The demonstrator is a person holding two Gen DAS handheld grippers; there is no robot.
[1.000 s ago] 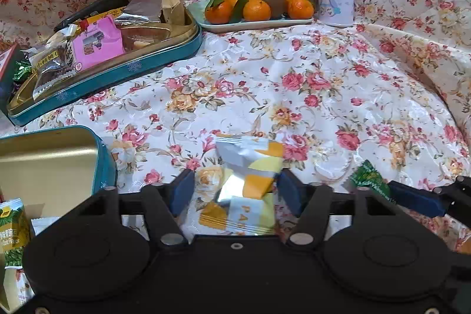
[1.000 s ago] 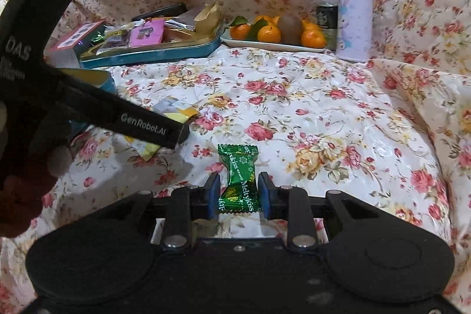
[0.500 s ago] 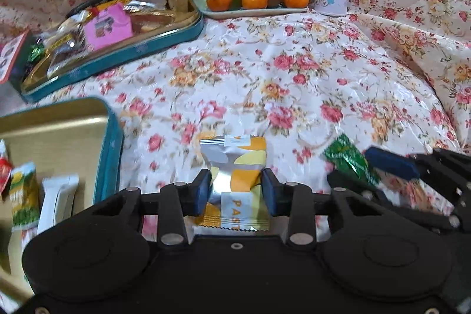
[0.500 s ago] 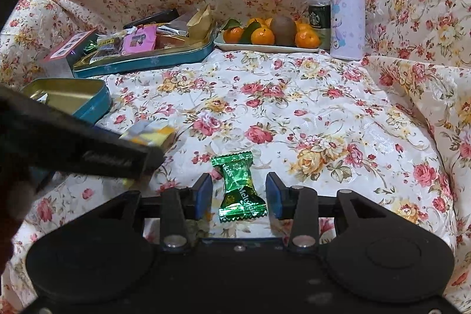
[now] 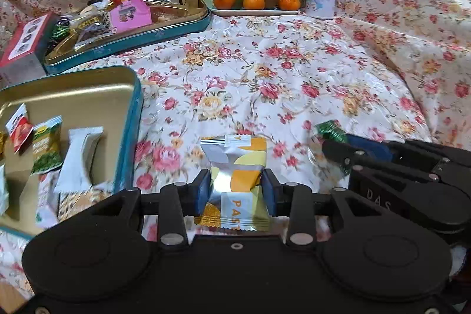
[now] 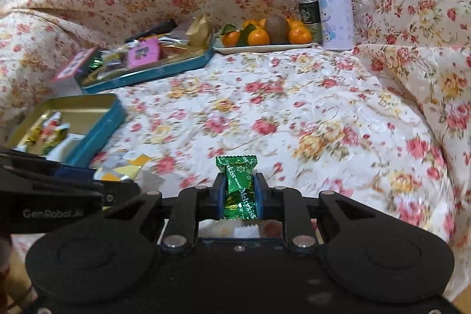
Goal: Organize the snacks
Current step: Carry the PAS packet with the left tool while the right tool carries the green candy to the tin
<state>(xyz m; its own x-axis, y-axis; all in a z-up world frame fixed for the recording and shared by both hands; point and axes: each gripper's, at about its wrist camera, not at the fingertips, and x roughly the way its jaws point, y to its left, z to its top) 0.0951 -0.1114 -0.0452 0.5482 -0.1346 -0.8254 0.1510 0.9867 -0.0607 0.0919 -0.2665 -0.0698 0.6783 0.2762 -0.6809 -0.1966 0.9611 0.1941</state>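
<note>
**Both grippers loaded, one snack each**

On the left wrist view: my left gripper (image 5: 236, 192) has its blue pads pressed on both sides of a silver-and-yellow snack packet (image 5: 235, 167), fingers at a middling width. The packet stands between the pads, its top above the flowered cloth (image 5: 294, 72). To the left sits the open teal tin (image 5: 129, 114) with a gold inside; a white packet (image 5: 79, 158), a green-and-yellow packet (image 5: 47, 146) and a red one (image 5: 20, 131) lie in it. Farther back, the teal lid tray (image 5: 132, 37) carries a heap of mixed snacks. My right gripper (image 5: 338, 141) enters from the right edge, a green wrapper showing at its tip.

From the right wrist view: my right gripper is closed narrow on a green candy (image 6: 240, 187), pads tight against its wrapper, candy upright and clear of the cloth. The left gripper (image 6: 97, 175) shows at lower left, the yellow packet blurred at its tip, just beside the tin. At the back stand a plate of oranges (image 6: 265, 46), a can (image 6: 309, 11) and a lilac bottle (image 6: 335, 2).
</note>
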